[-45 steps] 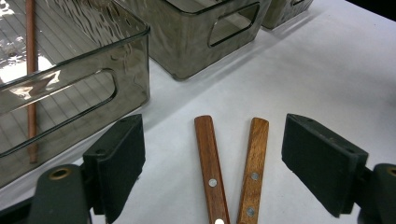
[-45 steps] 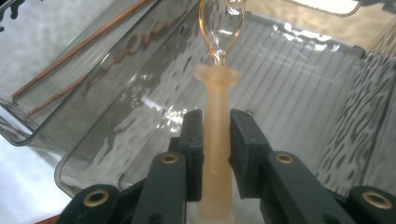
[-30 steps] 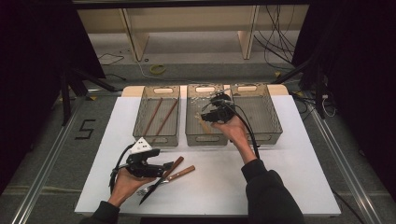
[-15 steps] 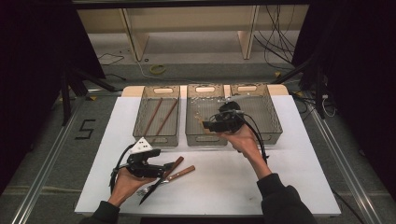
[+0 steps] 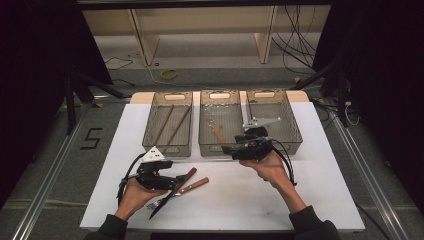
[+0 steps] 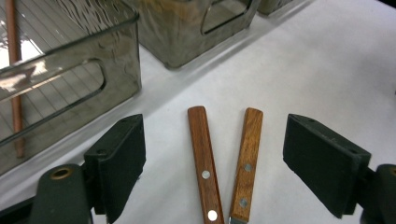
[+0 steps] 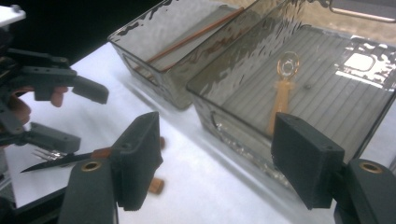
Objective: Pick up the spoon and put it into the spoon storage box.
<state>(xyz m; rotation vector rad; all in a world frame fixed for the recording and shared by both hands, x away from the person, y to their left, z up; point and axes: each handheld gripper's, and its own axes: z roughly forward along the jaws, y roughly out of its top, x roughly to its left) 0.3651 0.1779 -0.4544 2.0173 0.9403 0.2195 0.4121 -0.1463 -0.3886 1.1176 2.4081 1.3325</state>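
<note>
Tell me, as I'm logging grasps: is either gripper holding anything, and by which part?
Nothing is held. The left gripper straddles two wooden-handled utensils; the right gripper is open.

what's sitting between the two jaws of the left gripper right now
In the left gripper view, two wooden handles lie side by side on the white table between the open jaws of the left gripper, untouched.

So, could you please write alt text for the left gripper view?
Two wooden cutlery handles lie side by side on the white table between the open left gripper, untouched. Beyond them stand clear bins.
</note>
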